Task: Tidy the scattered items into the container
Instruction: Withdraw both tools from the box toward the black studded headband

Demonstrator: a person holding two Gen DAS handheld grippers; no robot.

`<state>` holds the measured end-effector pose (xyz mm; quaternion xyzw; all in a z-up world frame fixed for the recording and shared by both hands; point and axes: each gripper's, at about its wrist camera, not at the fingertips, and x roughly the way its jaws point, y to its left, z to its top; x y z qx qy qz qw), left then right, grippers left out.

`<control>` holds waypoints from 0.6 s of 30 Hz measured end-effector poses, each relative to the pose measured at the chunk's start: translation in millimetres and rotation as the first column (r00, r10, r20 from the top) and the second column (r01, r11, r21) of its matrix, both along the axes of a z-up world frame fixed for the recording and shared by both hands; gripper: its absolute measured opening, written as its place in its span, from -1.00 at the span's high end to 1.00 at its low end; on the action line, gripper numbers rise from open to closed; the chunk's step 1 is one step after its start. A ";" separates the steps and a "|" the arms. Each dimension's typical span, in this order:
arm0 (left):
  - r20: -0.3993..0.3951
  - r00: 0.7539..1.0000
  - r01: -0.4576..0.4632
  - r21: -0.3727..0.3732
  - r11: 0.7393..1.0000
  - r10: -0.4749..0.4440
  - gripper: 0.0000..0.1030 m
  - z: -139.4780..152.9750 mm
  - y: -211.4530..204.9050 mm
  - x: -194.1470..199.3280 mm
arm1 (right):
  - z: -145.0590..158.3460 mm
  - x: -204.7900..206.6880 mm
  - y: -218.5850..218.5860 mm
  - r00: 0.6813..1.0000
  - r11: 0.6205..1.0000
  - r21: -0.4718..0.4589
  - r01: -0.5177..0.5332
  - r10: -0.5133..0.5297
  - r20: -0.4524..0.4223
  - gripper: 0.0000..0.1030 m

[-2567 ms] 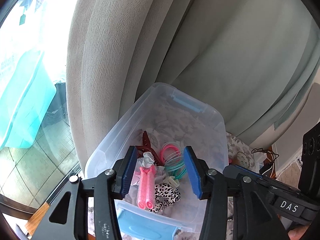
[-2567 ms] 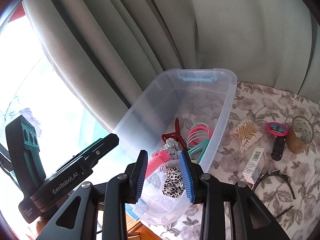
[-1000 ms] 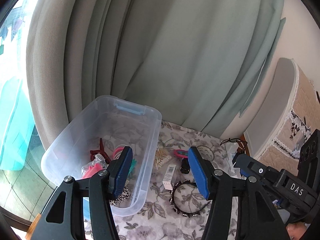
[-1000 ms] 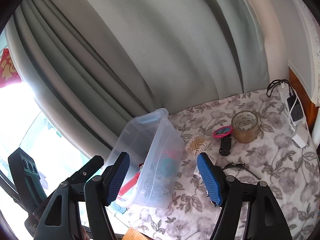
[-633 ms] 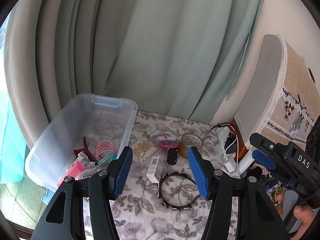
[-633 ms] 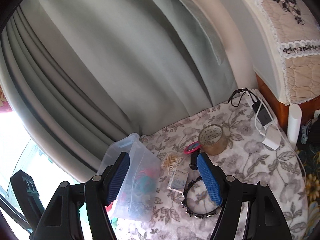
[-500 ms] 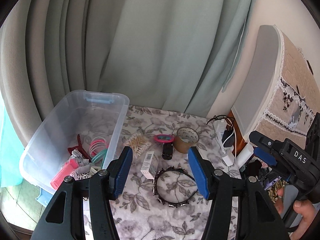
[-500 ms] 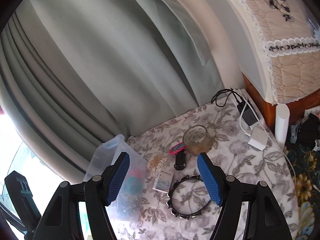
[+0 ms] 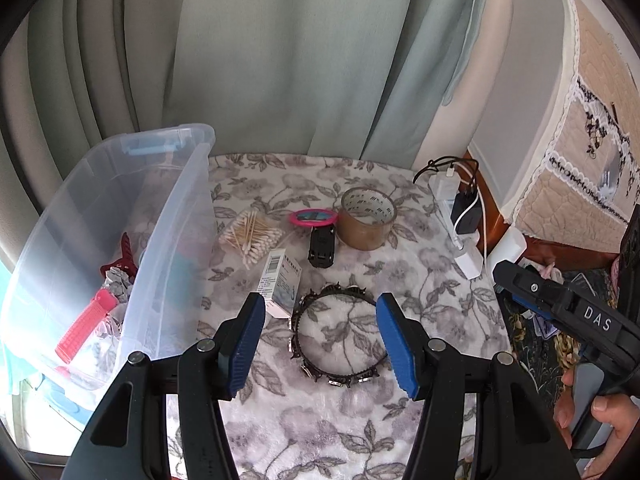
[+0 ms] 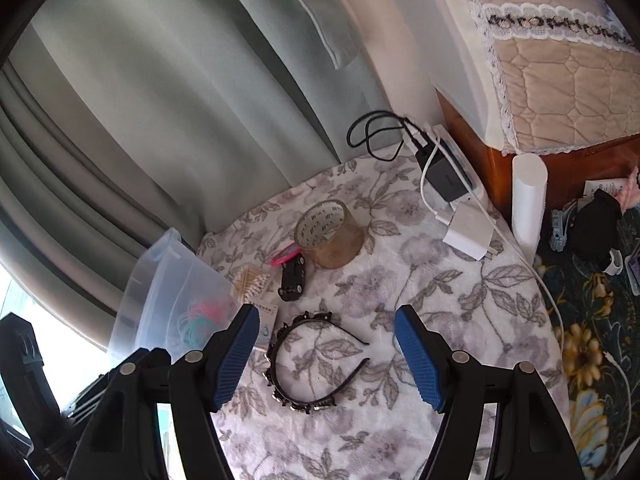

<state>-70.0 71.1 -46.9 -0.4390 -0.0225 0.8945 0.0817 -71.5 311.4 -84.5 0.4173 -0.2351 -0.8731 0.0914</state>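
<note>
Tongs on both sides gape empty above a black studded plastic headband (image 9: 336, 340), an open ring lying flat on the grey floral-clothed worktop (image 9: 420, 280). Left tongs (image 9: 320, 344) and right tongs (image 10: 332, 356) frame it; the clear plastic storage bin (image 9: 176, 248) stands left.

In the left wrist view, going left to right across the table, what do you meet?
Clear container → cotton swabs → pink oval item → tape roll → power strip with chargers. The small box, black clip and studded headband overlap these in order, so I leave them out.
</note>
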 end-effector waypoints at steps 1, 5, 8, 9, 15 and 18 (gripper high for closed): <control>0.011 1.000 -0.003 -0.008 1.000 0.003 -0.15 -5.0 0.8 -3.0 | -5.7 -1.8 -1.9 1.000 1.000 0.002 -0.010 0.010 0.016 -0.43; 0.069 0.997 -0.020 -0.030 0.999 0.022 -0.15 -24.9 0.3 -15.7 | -28.6 -9.0 -9.7 0.995 0.999 0.010 -0.052 0.051 0.081 -0.43; 0.106 0.994 -0.037 -0.028 0.999 0.040 -0.15 -37.7 -3.0 -24.4 | -45.8 -14.4 -15.5 0.988 0.996 0.014 -0.083 0.081 0.129 -0.43; 0.118 0.992 -0.040 -0.027 0.999 0.043 -0.15 -41.5 -3.8 -27.0 | -49.9 -16.5 -16.0 0.987 0.996 0.017 -0.087 0.083 0.139 -0.43; 0.169 0.984 -0.056 -0.038 0.998 0.062 -0.15 -61.7 -5.8 -42.6 | -69.1 -30.6 -22.3 0.975 0.993 0.019 -0.115 0.109 0.194 -0.42; 0.191 0.979 -0.061 -0.040 0.997 0.067 -0.15 -71.6 -6.5 -50.1 | -77.3 -37.8 -27.3 0.968 0.990 0.024 -0.136 0.128 0.217 -0.42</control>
